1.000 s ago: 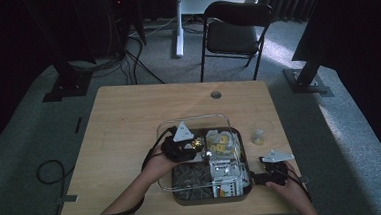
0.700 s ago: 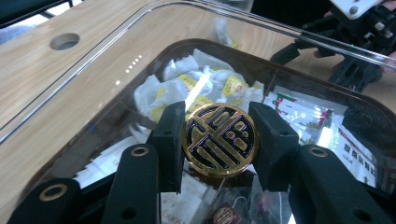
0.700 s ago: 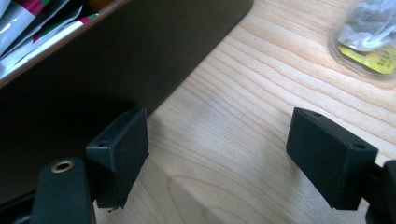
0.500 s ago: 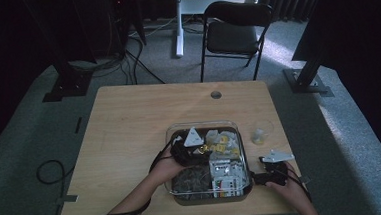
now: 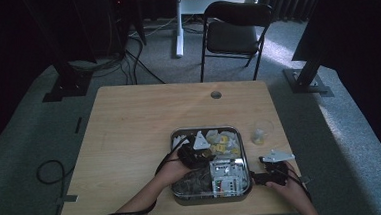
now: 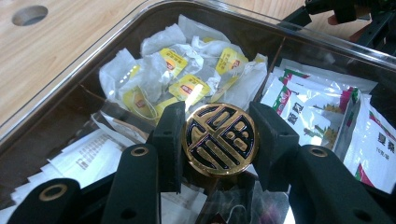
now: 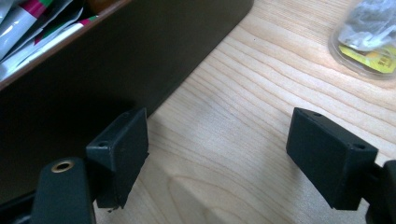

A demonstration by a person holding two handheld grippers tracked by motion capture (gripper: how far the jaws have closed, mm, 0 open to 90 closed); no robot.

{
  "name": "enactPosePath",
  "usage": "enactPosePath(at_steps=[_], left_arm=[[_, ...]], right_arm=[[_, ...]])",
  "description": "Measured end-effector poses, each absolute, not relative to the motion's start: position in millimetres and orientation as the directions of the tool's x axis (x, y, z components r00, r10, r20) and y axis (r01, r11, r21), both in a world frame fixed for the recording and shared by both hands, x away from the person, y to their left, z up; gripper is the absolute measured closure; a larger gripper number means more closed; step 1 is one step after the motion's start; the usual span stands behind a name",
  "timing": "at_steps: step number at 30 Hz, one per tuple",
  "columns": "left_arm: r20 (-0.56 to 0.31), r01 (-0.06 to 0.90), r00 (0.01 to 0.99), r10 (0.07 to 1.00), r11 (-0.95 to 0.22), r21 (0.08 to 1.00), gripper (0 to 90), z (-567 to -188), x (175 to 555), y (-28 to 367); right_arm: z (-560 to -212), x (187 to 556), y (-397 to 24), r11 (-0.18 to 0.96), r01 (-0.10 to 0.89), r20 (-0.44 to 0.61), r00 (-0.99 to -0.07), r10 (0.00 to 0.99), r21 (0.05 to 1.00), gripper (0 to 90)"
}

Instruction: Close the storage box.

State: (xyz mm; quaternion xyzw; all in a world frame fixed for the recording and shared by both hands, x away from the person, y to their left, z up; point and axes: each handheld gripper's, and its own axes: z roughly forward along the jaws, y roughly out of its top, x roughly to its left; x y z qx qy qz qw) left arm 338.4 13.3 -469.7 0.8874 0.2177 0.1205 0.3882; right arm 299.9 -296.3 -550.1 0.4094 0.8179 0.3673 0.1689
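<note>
One gold-and-black disc (image 6: 219, 139), two grippers

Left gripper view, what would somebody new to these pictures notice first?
A round black and gold knob sits clamped between the left gripper jaws, which seems to be the handle of a clear lid over the box. Beneath it, yellow-tagged tea bags fill the far compartment and white sachets lie to the right. The right gripper rests open on the table beside the box.

print on the white sachets (image 6: 322, 116) too small to read; clear cup (image 7: 369, 37) cut off at frame edge
</note>
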Motion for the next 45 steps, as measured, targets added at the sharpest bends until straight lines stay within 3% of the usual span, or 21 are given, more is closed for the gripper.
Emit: enactPosePath(at_steps=[34,45], left_arm=[[-0.011,0.33,0.872,0.489,-0.571,0.752,58.0,-479,337,9],[-0.092,0.381,0.857,0.506,-0.504,0.775,32.7,-469,340,16]], right_arm=[[-550,300,-296,0.399,0.545,0.019,-0.607,0.795,0.737,20.1],[-550,299,-295,0.401,0.543,0.015,-0.607,0.795,0.738,20.1]])
